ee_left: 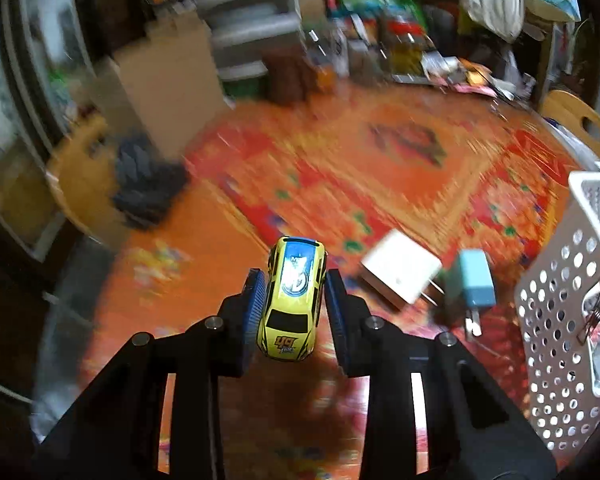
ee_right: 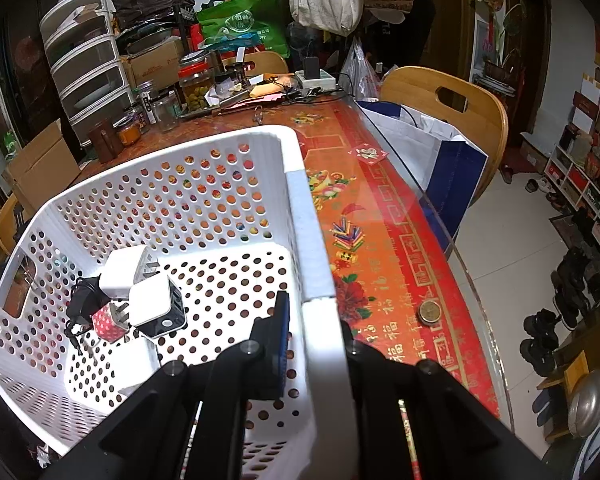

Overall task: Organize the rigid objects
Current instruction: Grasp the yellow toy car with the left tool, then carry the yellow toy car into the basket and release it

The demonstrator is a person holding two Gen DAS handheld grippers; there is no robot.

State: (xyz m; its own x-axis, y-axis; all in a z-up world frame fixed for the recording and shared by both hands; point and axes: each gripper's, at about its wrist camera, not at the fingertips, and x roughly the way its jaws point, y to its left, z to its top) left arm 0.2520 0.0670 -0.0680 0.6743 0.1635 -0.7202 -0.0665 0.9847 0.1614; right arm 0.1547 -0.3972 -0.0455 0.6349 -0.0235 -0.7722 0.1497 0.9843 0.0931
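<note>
A yellow toy car [ee_left: 294,300] with a blue roof sits between the blue pads of my left gripper [ee_left: 295,280], which is shut on its sides above the red patterned tablecloth [ee_left: 340,168]. To its right on the cloth lie a white charger [ee_left: 400,270] and a light blue charger [ee_left: 473,280]. The white perforated basket [ee_left: 560,320] stands at the right edge. In the right wrist view my right gripper [ee_right: 314,308] is shut on the basket's near wall [ee_right: 320,320]. Inside the basket [ee_right: 188,168] lie several chargers [ee_right: 140,292].
Jars, drawers, boxes and bags crowd the table's far end [ee_right: 172,92]. Wooden chairs [ee_right: 452,100] stand beside the table, one holding a white and blue bag [ee_right: 428,148]. A round tin [ee_right: 430,312] lies on the cloth right of the basket. The glass table edge [ee_right: 460,248] runs along the right.
</note>
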